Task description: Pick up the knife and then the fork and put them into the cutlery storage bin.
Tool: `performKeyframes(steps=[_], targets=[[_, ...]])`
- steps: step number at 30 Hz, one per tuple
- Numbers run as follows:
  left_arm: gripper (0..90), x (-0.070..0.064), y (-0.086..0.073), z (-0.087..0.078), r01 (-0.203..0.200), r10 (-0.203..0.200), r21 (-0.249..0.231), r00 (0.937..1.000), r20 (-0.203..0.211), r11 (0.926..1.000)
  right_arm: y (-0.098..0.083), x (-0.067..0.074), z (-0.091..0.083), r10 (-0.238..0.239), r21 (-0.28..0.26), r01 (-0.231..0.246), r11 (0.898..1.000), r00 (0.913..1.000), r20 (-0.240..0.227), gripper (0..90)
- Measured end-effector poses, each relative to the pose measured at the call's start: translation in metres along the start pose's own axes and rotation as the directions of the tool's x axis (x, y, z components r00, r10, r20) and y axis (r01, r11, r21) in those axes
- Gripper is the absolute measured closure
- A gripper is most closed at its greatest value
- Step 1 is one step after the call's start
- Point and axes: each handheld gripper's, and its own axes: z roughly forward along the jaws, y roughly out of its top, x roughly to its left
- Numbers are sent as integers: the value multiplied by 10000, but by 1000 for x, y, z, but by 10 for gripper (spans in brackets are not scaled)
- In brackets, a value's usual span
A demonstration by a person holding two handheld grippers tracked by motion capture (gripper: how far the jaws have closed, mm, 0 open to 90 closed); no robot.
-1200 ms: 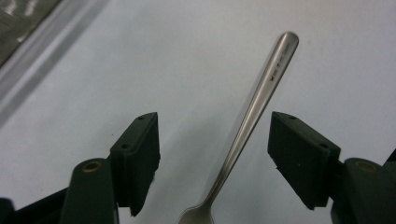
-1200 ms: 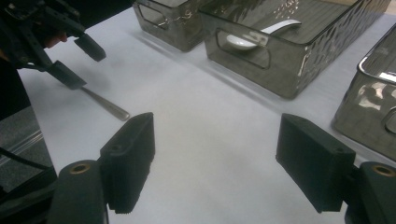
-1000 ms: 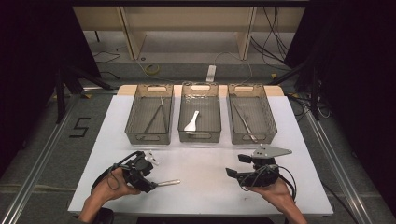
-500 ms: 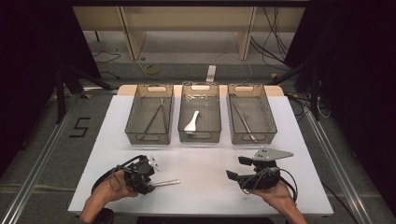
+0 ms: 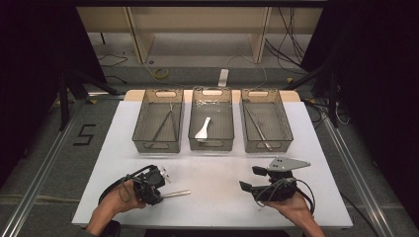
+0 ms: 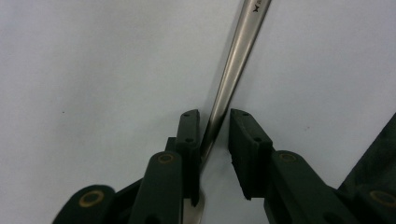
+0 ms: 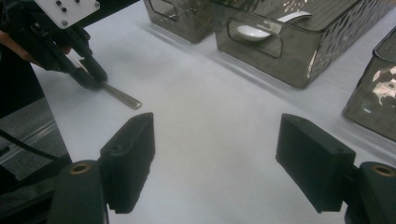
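Left gripper: jaws just been closing around the slim polished steel utensil handle; one pad touches, the other stands just off, no squeeze yet.
Utensil: flat on the white table, handle pointing to 3 o'clock.
Grip tip: centre the handle between the pads, close squarely, lift level.
Right gripper: jaws wide apart, nothing between them.
Hard to see: the utensil's head, tucked under the left jaws at 6 o'clock.

lab: floor rails, loose cables, white table
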Motion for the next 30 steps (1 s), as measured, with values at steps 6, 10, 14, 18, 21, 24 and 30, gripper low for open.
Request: performKeyframes(steps=[6, 10, 14, 18, 21, 24, 30], targets=[[774, -1, 1, 0, -194, 193, 66, 9998, 50, 9998, 0, 0, 0, 17, 1, -17, 10000, 10000, 25, 288], [831, -1, 1, 1, -230, 230, 14, 9996, 159, 9997, 0, 0, -1, 19, 7, -19, 10000, 10000, 36, 288], [836, 0, 1, 1, -262, 262, 9, 9994, 203, 9997, 0, -1, -1, -15, 23, 15, 10000, 10000, 40, 288], [843, -1, 1, 0, -274, 274, 34, 9995, 129, 9996, 0, 0, -1, -12, 24, 12, 10000, 10000, 30, 288], [844, 1, 1, 0, -71, 71, -2, 9997, 241, 10000, 1, 0, -1, -14, 23, 14, 10000, 10000, 8, 289], [845, 1, 1, 0, 87, -86, -44, 9995, 288, 10000, 1, -1, -1, -1, 1, 1, 10000, 10000, 13, 289], [846, 0, 3, -3, 309, -303, -189, 9991, 307, 9993, 1, 0, -1, 10, -9, -10, 10000, 10000, -13, 289]])
